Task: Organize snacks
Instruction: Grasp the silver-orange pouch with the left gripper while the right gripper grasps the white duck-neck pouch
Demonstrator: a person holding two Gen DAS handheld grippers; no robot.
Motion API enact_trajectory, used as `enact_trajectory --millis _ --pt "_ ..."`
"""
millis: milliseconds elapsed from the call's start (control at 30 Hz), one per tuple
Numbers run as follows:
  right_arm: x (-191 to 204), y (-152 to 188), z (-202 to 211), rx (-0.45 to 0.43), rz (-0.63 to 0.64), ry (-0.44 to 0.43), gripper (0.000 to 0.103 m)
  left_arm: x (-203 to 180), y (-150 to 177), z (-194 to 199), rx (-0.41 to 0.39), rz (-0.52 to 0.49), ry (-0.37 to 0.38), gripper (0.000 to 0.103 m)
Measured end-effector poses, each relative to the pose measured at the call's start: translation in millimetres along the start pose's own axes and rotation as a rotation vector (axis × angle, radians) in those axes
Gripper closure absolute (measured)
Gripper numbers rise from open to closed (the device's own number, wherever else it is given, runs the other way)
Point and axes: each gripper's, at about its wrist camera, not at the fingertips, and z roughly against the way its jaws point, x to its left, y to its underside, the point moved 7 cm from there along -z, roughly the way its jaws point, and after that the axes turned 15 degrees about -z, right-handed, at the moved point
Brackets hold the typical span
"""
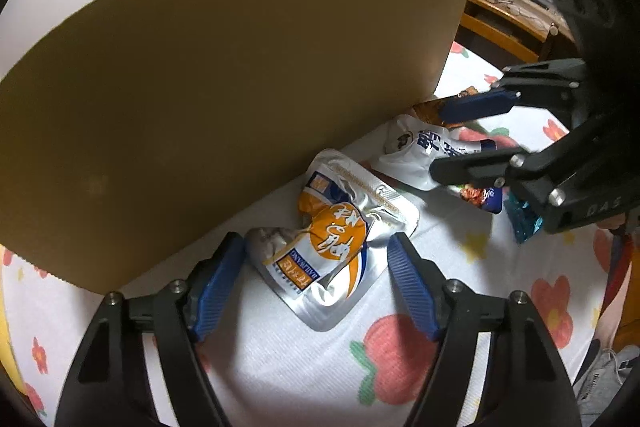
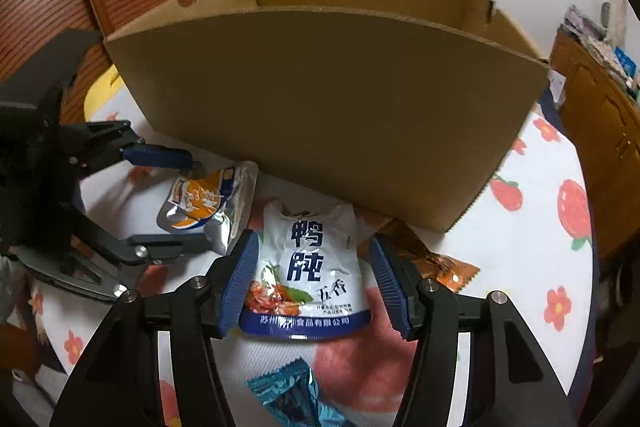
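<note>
cardboard box [image 2: 328, 99] at 12 o'clock, interior hidden; left hand-held gripper [image 1: 316, 275] wide around orange pouch [image 1: 332, 247], right hand-held gripper [image 2: 312, 279] wide around white pouch [image 2: 312, 267].

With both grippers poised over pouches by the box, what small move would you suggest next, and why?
Probably close the right gripper on the white pouch. Its open fingers already straddle that pouch, which lies flat on the cloth before the box. The left gripper likewise brackets the orange pouch and could close too.
</note>
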Motion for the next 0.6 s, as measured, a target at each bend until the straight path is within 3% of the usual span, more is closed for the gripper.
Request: enact_trajectory --millis 367,433,600 --pt "4 0 -20 0.049 0.048 0.046 0.039 6 -5 -2 -0.027 0.004 0.013 0.029" --pt "7 2 -21 0.045 0.069 0.059 0.039 7 -4 0 -0.031 0.009 0.012 0.044" --pt "15 5 -22 0.055 0.08 0.048 0.041 1 5 7 -0.029 0.008 0.031 0.052"
